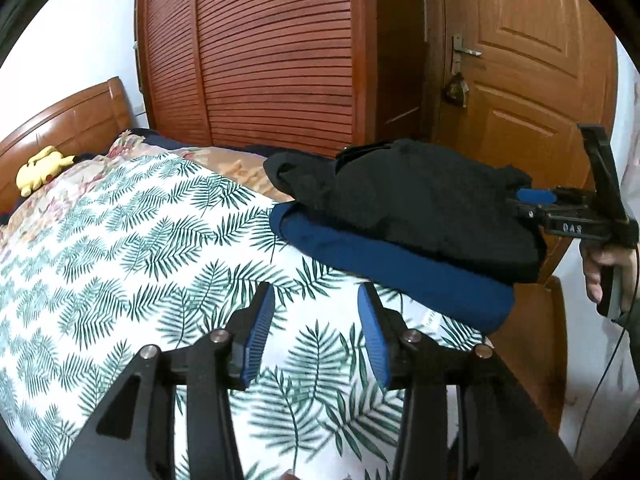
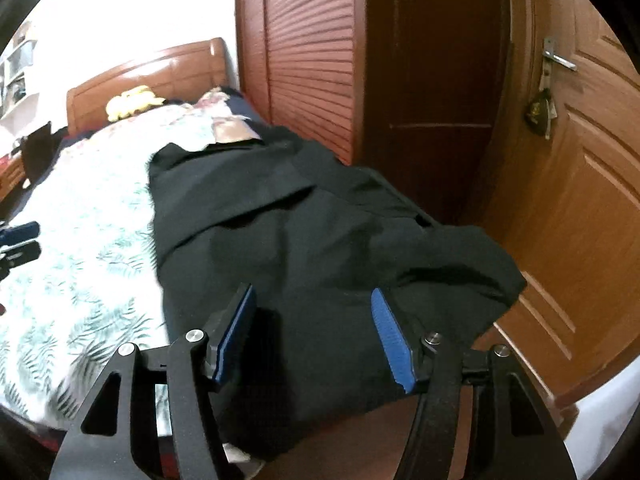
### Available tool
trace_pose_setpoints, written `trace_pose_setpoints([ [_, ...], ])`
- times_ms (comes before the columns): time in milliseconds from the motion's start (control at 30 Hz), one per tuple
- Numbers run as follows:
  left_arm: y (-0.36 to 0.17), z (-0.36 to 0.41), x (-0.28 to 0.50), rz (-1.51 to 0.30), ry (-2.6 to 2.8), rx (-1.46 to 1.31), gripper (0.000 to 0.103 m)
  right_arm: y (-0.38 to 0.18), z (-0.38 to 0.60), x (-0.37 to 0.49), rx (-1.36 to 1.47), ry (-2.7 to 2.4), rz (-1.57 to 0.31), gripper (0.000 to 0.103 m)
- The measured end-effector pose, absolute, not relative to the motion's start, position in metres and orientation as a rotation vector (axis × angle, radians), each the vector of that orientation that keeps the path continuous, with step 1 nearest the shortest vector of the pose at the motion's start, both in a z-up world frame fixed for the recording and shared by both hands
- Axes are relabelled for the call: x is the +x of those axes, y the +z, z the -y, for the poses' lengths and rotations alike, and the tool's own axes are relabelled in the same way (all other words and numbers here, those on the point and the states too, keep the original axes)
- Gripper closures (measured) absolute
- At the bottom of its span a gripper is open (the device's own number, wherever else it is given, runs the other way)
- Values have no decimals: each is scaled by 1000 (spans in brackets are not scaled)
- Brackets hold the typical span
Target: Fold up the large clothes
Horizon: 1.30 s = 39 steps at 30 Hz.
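1. Left gripper: jaws spread apart with nothing between them, hovering over the leaf-print bedspread; in the left wrist view, black garment lying toward 1 o'clock of the fingertips, well apart from them.
2. Black garment folded into a thick bundle, resting on top of a folded blue garment, both near the bed's edge toward the door.
3. Right gripper: jaws wide apart, clamped on nothing, blue pads just above the near end of the black garment, which stretches away toward 12 o'clock in the right wrist view; touching or just clear, cannot tell.
4. From the left wrist view, right gripper seen at 3 o'clock, its blue finger tip at the garment's right edge, a hand on its handle.
5. No containers in view.
6. Around: yellow plush toy at 10 o'clock by the wooden headboard; louvred wardrobe at 12 o'clock; panelled door with metal handle at 1 o'clock.
7. Nothing lying between either gripper and the clothes.
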<state>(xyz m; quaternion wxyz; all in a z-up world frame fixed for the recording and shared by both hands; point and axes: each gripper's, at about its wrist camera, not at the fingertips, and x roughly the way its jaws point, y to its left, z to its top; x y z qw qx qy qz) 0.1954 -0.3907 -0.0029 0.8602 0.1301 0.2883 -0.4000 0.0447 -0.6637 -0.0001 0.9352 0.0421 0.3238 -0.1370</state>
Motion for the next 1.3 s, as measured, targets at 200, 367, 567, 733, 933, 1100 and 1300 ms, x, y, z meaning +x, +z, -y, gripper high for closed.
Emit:
trace_pose_setpoints([
  [200,-3,362,177,-615,-844,230,61,-27,633,43,6,-237,-747,39],
  [367,-1,334,161,-593,-799,221,60,-26,624,50,3,-261,-746,34],
  [567,0,292,144,-607,-717,212,59,0,596,34,21,-239,-639,35],
  [733,0,254,131,-604,-646,197,59,12,543,38,1,-149,-590,35],
  [933,-12,215,122,-639,-548,193,59,10,478,59,1,-38,-571,31],
  [1100,-36,186,122,-672,-480,165,59,-5,428,84,-6,47,-586,26],
  [1300,-64,152,128,-691,-412,141,59,-37,364,114,-60,119,-632,22],
])
